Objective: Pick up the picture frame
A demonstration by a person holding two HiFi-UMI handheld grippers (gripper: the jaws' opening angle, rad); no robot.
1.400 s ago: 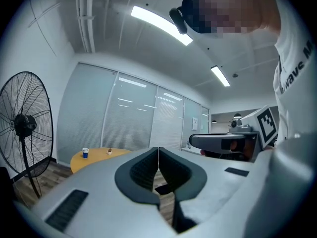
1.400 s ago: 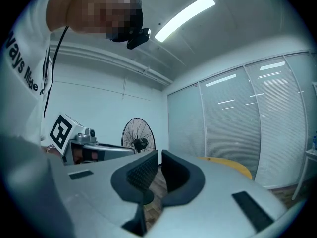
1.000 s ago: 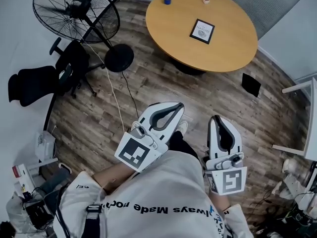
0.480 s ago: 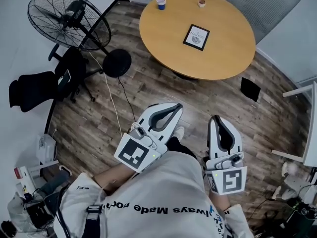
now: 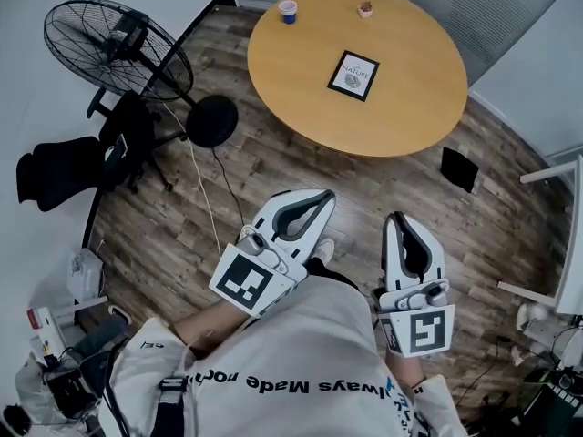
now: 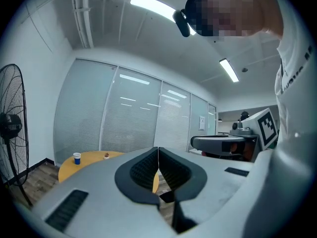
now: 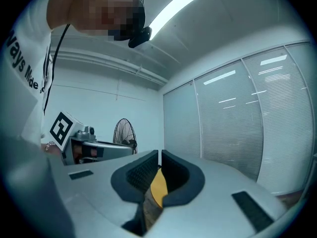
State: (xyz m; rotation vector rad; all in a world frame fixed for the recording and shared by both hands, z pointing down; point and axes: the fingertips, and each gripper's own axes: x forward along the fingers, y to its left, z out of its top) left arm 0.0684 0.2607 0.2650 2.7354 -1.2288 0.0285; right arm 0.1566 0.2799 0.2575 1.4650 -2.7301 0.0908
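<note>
At the left edge, one standing fan [image 5: 114, 48] and one black chair [image 5: 64, 164] stand on the floor; the clutter at 8 o'clock is too small to make out. The left hand-held gripper [image 5: 321, 195] has its jaws pressed together and holds nothing. In its own view its shell covers all but a sliver of the round worktop [image 5: 401, 107]. One picture frame [image 5: 353, 75] lies flat near the worktop's middle, well apart from both hand-held grippers, at 1 o'clock from the left one and 11 o'clock from the right. Its print is too small to read. One blue cup [image 5: 288, 11] and one small brown item [image 5: 365, 9] stand at the far rim. The right hand-held gripper [image 5: 402, 217] is drawn to a narrow slit and holds nothing. White furniture [image 5: 557, 235] is cut off at 3 o'clock.
</note>
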